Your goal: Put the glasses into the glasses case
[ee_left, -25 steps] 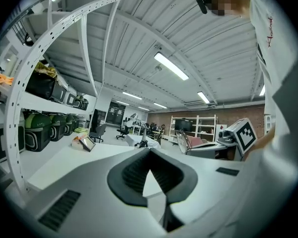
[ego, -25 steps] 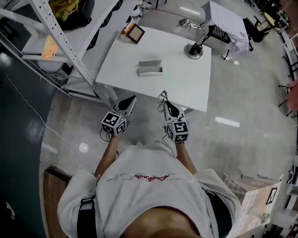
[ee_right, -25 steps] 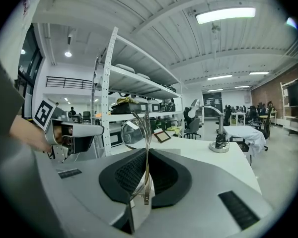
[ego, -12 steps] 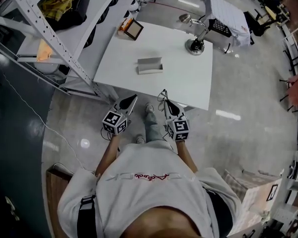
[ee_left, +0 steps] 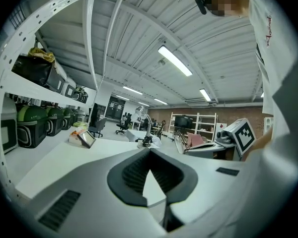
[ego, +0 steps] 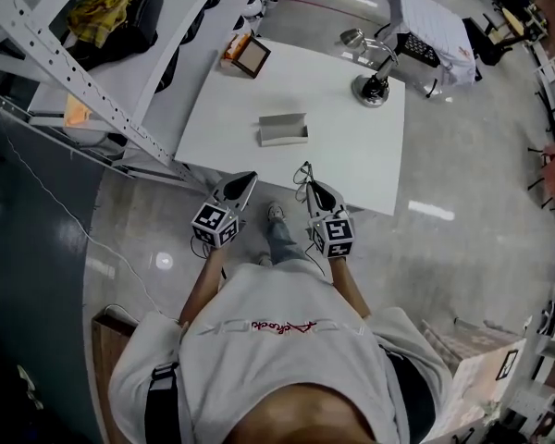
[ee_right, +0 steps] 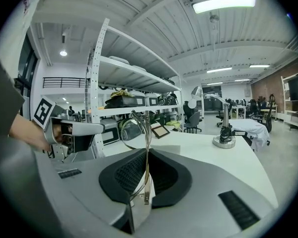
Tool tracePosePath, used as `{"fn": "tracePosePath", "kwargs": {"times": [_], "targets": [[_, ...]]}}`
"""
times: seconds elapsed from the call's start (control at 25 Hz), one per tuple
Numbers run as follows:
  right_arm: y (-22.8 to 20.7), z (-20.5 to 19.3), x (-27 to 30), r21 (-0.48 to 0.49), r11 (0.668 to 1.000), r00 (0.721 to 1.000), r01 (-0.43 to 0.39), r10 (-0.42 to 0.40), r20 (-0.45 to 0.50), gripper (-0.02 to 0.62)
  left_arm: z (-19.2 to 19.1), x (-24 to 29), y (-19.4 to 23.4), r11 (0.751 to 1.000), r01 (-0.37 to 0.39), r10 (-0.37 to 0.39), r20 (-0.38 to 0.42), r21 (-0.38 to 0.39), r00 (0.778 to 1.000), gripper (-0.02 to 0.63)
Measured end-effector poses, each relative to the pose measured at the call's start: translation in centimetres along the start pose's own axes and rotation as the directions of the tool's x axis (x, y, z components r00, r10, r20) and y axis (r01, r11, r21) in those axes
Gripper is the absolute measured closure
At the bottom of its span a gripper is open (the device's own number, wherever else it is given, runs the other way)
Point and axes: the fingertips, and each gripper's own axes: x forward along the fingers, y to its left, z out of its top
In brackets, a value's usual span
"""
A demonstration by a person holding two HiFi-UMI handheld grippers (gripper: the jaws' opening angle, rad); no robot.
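Observation:
The thin wire-framed glasses (ego: 302, 176) stick up out of my right gripper (ego: 309, 185), which is shut on them at the near edge of the white table (ego: 351, 155). In the right gripper view the glasses (ee_right: 137, 131) stand upright between the jaws of that gripper (ee_right: 147, 158), one lens to the left. The grey glasses case (ego: 283, 129) lies open mid-table, well ahead of both grippers. My left gripper (ego: 245, 182) is shut with nothing in it, level with the right gripper and to its left, and its jaw tips (ee_left: 149, 152) meet.
A desk lamp (ego: 374, 83) stands at the table's far right and a small picture frame (ego: 252, 58) at its far left corner. A white shelving rack (ego: 83, 72) with bags runs along the left. A cloth-covered table (ego: 425, 26) and chairs stand beyond.
Both grippers have moved forward to the table's near edge, the right still holding the glasses. The person's leg has stepped forward between them.

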Motion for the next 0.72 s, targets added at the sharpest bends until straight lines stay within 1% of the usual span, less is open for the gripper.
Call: {"fn": "tracePosePath", "kwargs": {"times": [0.36, 0.52, 0.72], "targets": [[-2.8, -0.3, 4.9, 0.023, 1.0, 0.999, -0.009, 0.01, -0.033, 0.572, 0.7, 5.2, 3.4, 1.0, 0.019, -0.019, -0.023, -0.006, 1.0, 0.583], [-3.7, -0.9, 6.7, 0.036, 0.999, 0.998, -0.014, 0.017, -0.065, 0.572, 0.8, 6.7, 4.9, 1.0, 0.017, -0.018, -0.04, -0.016, 0.999, 0.583], [-4.2, -2.6, 8.3, 0.064, 0.998, 0.992, -0.018, 0.025, -0.126, 0.572, -0.7, 7.6, 6.4, 0.998, 0.01, -0.016, -0.086, -0.063, 0.996, 0.583]]}}
